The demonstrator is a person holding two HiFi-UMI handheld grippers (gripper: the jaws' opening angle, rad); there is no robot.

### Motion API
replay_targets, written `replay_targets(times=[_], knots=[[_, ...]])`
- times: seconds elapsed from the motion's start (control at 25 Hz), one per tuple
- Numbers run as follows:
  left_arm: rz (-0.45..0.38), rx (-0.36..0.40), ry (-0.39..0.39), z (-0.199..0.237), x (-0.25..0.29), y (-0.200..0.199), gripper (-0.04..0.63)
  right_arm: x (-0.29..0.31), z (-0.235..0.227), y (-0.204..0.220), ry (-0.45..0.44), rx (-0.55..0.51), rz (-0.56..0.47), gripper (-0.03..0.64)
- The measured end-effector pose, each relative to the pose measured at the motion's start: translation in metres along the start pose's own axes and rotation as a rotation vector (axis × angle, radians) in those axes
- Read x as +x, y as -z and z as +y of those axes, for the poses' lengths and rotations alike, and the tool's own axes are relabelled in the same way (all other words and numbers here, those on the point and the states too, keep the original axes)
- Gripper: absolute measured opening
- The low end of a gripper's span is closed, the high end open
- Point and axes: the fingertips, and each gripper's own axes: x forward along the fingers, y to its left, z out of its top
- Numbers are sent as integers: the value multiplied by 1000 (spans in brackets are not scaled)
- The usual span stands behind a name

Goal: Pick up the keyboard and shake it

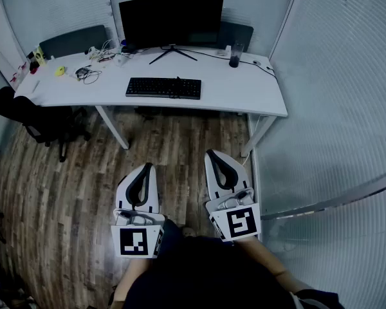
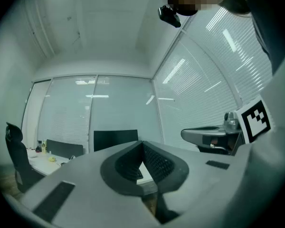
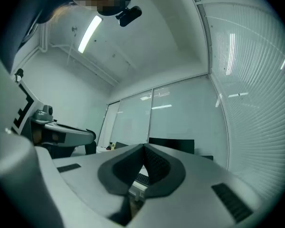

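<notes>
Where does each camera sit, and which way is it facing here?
Head view: on the person's head, steeply down at floor and desk with keyboard; shows left gripper, right gripper, torso.
Left gripper view: on the left gripper, forward along its shut jaws toward the monitor; right gripper at right.
Right gripper view: on the right gripper, forward along its shut jaws; left gripper at left.
Shared: all three see desk and monitor.

Tiny, unidentifiable clutter (image 1: 83, 71) on desk (image 1: 244, 89)
</notes>
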Motion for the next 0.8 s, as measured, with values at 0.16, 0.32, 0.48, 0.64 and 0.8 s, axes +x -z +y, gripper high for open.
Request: replay_targets(times=[0.16,0.32,0.48,0.64,0.8], knots=[[-10,4,10,-2,6,-3,25,3,-3,2,-6,19,-6,26],[-12,-7,29,0,15,3,25,11,-8,12,-16,42,6,29],[-3,-27,42,10,31,18,25,26,-15,33,-16,73,31,31],[8,-42,54,27,57,33,25,52,-21,49,-20,80,47,50],[16,-54,84,53,93,49,25,90,-27,68,-6,81,75,117]])
